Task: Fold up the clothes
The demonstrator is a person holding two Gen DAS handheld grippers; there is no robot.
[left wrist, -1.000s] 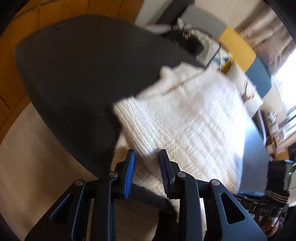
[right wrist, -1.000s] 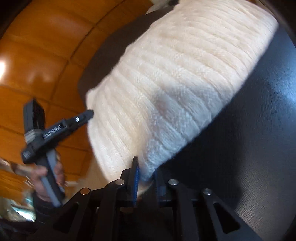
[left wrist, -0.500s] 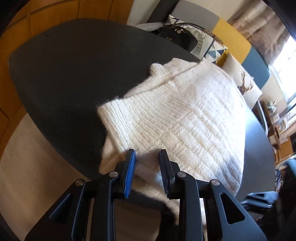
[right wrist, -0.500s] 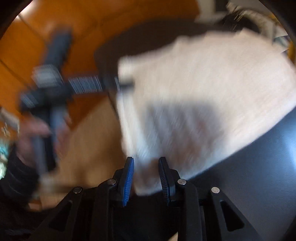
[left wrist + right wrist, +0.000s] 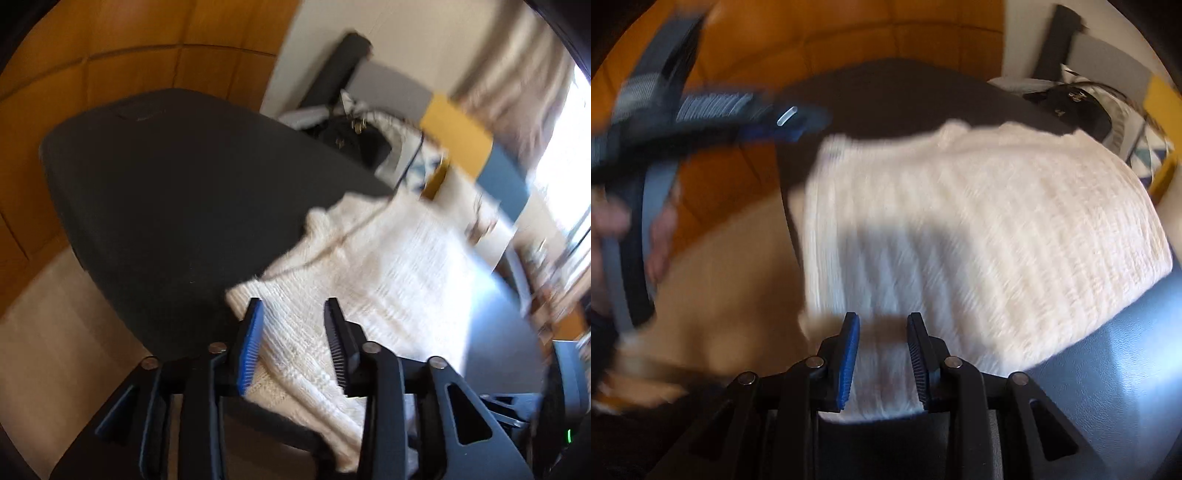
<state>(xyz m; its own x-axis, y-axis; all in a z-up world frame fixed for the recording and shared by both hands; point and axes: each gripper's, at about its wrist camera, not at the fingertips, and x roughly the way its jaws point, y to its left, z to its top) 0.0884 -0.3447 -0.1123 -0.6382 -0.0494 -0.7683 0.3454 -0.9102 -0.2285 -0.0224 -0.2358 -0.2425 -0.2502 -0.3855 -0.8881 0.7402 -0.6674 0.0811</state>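
Observation:
A cream knitted sweater lies folded on a dark table, with its near edge hanging over the table's front rim. It also shows in the right wrist view. My left gripper is open, its jaws standing apart above the sweater's near left corner. My right gripper is open too, just above the sweater's near edge. The left gripper, held in a hand, shows blurred at the upper left of the right wrist view.
A black handbag and patterned cushions sit on a sofa beyond the table's far edge. Orange wood panelling stands behind. Light floor lies below the table's left rim.
My right gripper has let go of the sweater's edge and opened, then drawn back. My left gripper stayed open and swung left over the sweater's corner. The sweater now lies flat.

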